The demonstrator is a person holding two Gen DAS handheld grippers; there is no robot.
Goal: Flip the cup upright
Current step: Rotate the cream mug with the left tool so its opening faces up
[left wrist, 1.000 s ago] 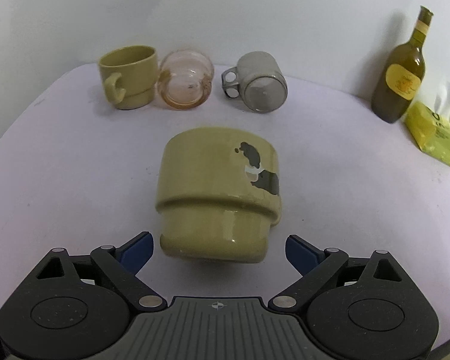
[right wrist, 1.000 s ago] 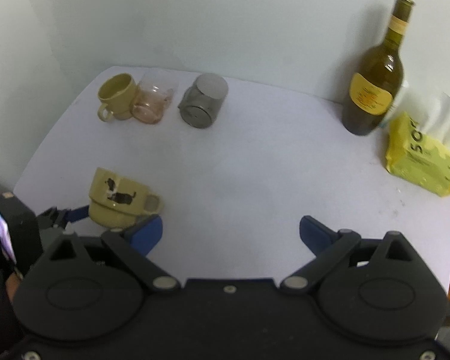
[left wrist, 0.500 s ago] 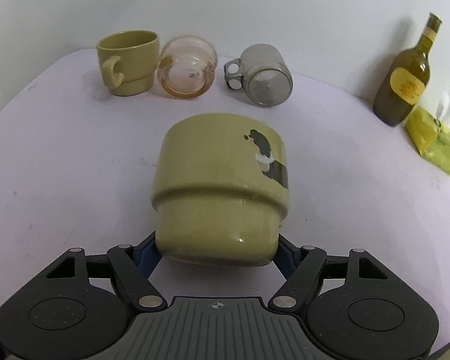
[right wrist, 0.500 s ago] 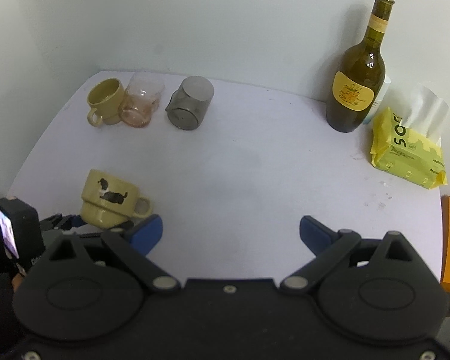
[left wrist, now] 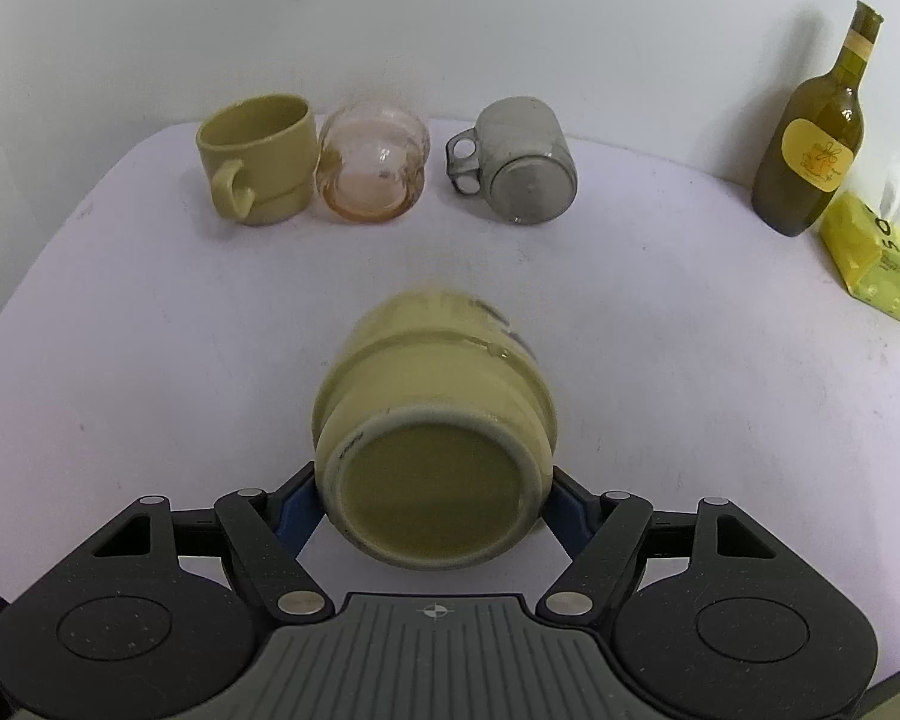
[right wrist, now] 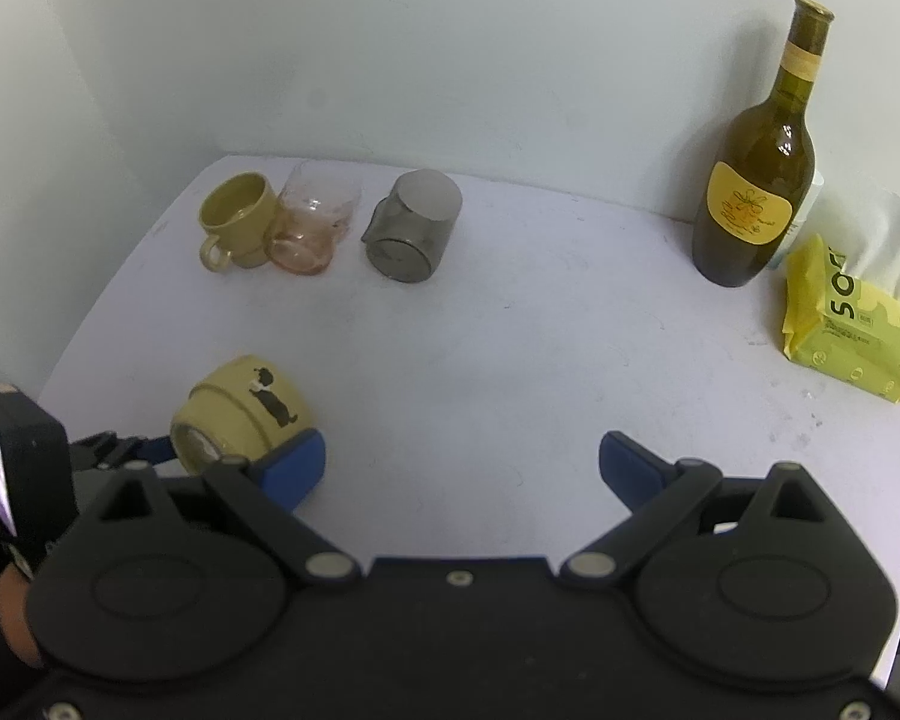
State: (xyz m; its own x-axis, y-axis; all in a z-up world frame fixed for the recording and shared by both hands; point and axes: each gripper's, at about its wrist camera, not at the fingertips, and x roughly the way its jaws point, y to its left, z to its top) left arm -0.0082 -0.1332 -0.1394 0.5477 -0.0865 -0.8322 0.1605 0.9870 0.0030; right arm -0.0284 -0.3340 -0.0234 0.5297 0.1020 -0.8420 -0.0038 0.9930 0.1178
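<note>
Left hand-held gripper clamps our yellow cup at its base, tilted with the bottom toward us, above the desk, so a wrist roll should right it. Right hand-held gripper idles wide, holding nothing.

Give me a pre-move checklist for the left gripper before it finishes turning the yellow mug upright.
1. Left gripper shut on the mug near its base: ok.
2. Mug upright: not ok; base faces the camera, mouth points away.
3. Mug lifted off the table: cannot tell.
4. Handle position: cannot tell, hidden in both views.
5. Right gripper open, empty, out of the way: ok.
6. Room ahead; other cups such as the grey cup sit far back: ok.
</note>
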